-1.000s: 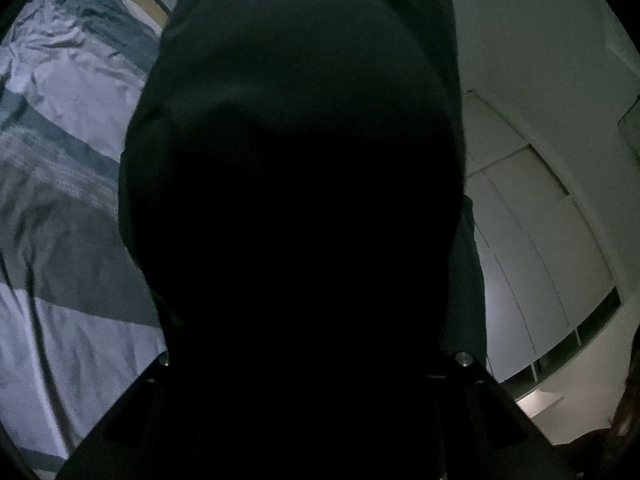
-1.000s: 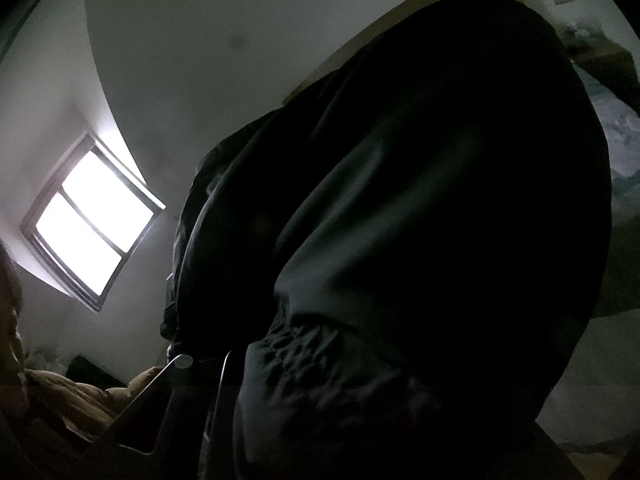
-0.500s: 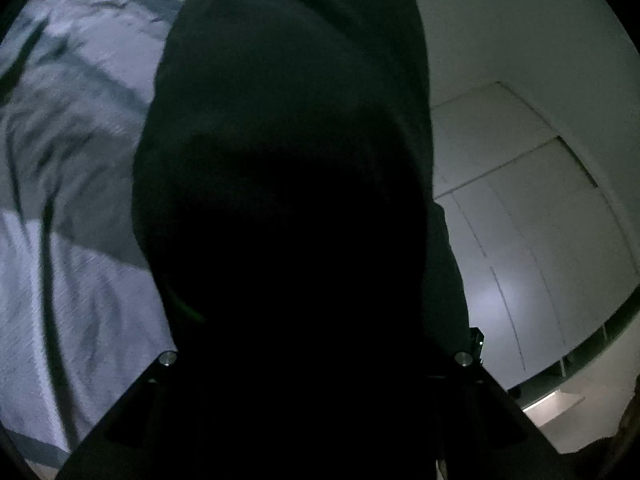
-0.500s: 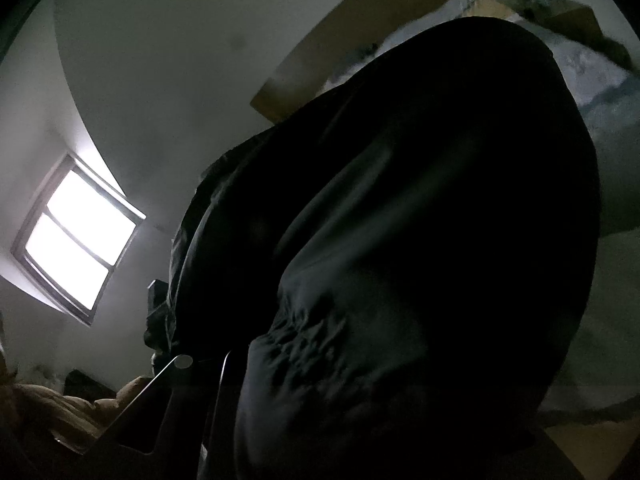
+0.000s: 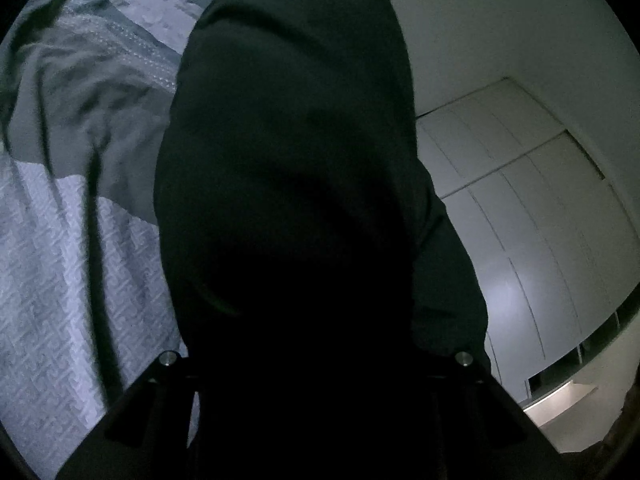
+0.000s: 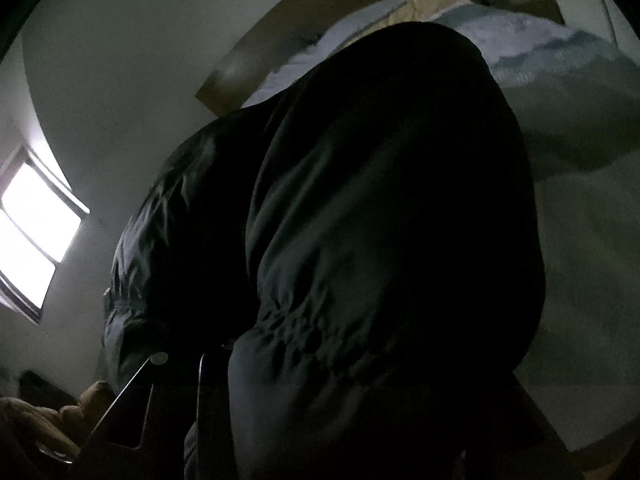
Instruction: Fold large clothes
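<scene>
Dark, smooth, slightly shiny jacket fabric [image 5: 288, 184] with a gathered elastic hem bulges over both tongs, hiding their tips. Left gripper [image 5: 316, 364] is buried in it; whether it is clamped is unclear. Right gripper [image 6: 304, 364] has just been opening, cloth between its jaws. Quilted, patterned blue-grey bedspread [image 5: 60, 280] lies left; flat white panelled wardrobe doors [image 5: 540, 220] far right.

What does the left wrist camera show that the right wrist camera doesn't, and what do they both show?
Only the left wrist view shows white wardrobe doors. Only the right wrist view shows a bright window, a wooden headboard and a gathered elastic seam on the fabric. Both share the dark garment filling the middle of the frame and hiding the gripper's fingertips, plus the patterned blue-grey bedding behind it.
</scene>
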Available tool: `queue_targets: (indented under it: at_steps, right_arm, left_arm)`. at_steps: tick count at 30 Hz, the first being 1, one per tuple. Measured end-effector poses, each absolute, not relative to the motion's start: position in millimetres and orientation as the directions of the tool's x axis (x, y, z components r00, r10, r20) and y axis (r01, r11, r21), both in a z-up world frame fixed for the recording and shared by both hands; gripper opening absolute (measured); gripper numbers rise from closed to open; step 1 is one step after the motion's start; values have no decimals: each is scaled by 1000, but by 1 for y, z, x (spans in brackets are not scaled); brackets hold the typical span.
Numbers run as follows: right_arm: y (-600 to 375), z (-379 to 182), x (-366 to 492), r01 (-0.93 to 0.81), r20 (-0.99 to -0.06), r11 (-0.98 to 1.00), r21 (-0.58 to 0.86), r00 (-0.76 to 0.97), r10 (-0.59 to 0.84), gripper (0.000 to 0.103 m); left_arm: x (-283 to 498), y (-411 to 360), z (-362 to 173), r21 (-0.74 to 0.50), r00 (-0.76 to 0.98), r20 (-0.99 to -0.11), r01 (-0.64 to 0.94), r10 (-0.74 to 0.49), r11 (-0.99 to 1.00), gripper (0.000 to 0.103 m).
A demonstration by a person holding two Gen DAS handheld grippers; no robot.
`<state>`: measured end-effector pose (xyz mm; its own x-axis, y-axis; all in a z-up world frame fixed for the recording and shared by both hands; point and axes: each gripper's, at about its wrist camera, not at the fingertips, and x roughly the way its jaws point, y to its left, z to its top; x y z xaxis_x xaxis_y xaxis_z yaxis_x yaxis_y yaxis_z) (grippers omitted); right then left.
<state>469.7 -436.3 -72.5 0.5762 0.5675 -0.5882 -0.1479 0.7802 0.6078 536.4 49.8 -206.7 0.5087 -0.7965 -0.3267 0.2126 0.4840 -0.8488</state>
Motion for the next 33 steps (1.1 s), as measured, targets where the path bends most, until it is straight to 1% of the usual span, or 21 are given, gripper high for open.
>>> queue_targets:
  at_steps: [3, 4, 5, 6, 7, 8, 9, 13, 14, 15, 16, 17, 19, 22, 24, 26, 27, 29, 30, 31, 33]
  right_arm:
    - [-434, -70, 468, -138, -597, 798, 587, 592, 542, 43]
    - [-438, -71, 466, -117, -604, 807, 579, 604, 520, 53]
    - [-443, -74, 463, -90, -609, 813, 575, 617, 499, 61]
    - [-445, -73, 461, -63, -610, 815, 577, 630, 481, 65]
    - [-449, -71, 457, -31, -617, 823, 567, 646, 449, 74]
    - [-445, -67, 456, -5, -630, 840, 543, 658, 412, 85]
    - [-456, -63, 450, 18, -642, 854, 519, 668, 376, 88]
    - [-467, -39, 422, 109, -661, 875, 473, 700, 270, 90]
    - [-479, -35, 414, 133, -665, 877, 462, 706, 243, 91]
    - [-485, -27, 404, 164, -668, 873, 460, 711, 219, 91]
    - [-489, -22, 397, 179, -671, 870, 460, 712, 209, 91]
    - [-493, -15, 386, 187, -671, 869, 457, 714, 199, 91]
    - [-493, 1, 363, 188, -665, 869, 458, 722, 194, 92]
    - [-485, 23, 331, 184, -657, 868, 461, 728, 195, 92]
    - [-471, 38, 308, 177, -652, 874, 452, 735, 188, 93]
    - [-459, 48, 283, 168, -655, 888, 429, 735, 177, 94]
    - [-454, 51, 272, 162, -656, 894, 419, 734, 174, 94]
    - [-441, 57, 248, 153, -656, 905, 397, 737, 163, 95]
    - [-435, 60, 234, 153, -658, 911, 383, 738, 153, 96]
    - [-430, 61, 223, 152, -660, 915, 373, 737, 146, 97]
    - [-418, 63, 198, 153, -662, 925, 348, 739, 127, 98]
  left_arm:
    - [528, 54, -210, -846, 507, -325, 220, -798, 485, 27]
    - [529, 56, -213, -845, 510, -334, 211, -793, 492, 31]
    - [532, 60, -218, -846, 516, -339, 197, -786, 495, 32]
    - [533, 62, -224, -844, 522, -348, 188, -779, 502, 35]
    - [532, 69, -223, -830, 532, -367, 182, -763, 527, 40]
    - [526, 74, -221, -812, 548, -390, 173, -740, 557, 42]
    - [520, 79, -219, -807, 557, -398, 166, -729, 567, 45]
    - [498, 109, -204, -781, 608, -434, 115, -665, 614, 47]
    - [489, 120, -199, -769, 629, -449, 89, -634, 633, 47]
    - [473, 127, -180, -755, 641, -463, 77, -613, 651, 47]
    - [470, 132, -184, -731, 653, -486, 60, -581, 680, 47]
    - [453, 133, -177, -711, 660, -506, 46, -556, 702, 47]
    - [435, 144, -137, -692, 665, -523, 34, -533, 721, 47]
    - [394, 148, -101, -650, 683, -546, 21, -485, 760, 47]
    - [384, 158, -38, -619, 692, -558, 21, -458, 785, 47]
    - [352, 153, -5, -587, 698, -569, 26, -435, 809, 47]
    - [329, 149, 21, -568, 701, -573, 33, -424, 822, 48]
    - [294, 140, 45, -524, 712, -580, 46, -396, 851, 53]
    - [277, 139, 60, -513, 717, -581, 47, -386, 857, 63]
    - [257, 137, 74, -501, 725, -579, 45, -373, 864, 68]
    - [219, 133, 93, -456, 753, -574, 33, -323, 889, 69]
